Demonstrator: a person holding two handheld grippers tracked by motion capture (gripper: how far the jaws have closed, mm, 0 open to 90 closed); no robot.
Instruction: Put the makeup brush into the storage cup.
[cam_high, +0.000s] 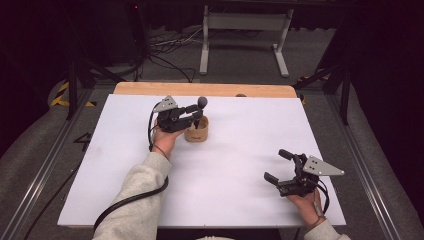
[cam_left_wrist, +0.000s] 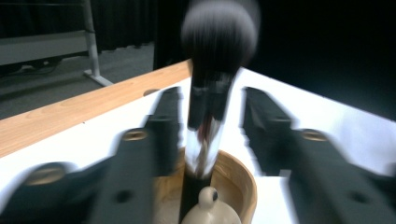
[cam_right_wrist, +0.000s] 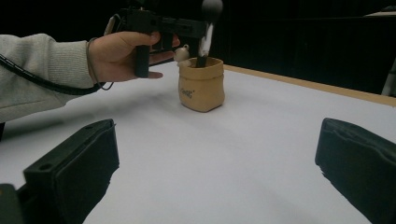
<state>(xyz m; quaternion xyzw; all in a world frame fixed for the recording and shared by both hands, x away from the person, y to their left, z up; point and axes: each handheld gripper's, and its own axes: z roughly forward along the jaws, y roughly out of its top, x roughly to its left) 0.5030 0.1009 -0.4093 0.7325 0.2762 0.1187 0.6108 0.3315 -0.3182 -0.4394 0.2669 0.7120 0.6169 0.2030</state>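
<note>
left gripper (cam_high: 196, 114) upper centre; jaws parted around brush (cam_left_wrist: 212, 88), not pinching | brush stands in pot (cam_high: 196, 133), propped | right gripper (cam_high: 280, 167) lower right; wide, idle

The high view looks down from the table's (cam_high: 210, 200) near edge; both claw cameras ride low, sharing the tan pouch (cam_right_wrist: 201, 84), the left's up close
</note>
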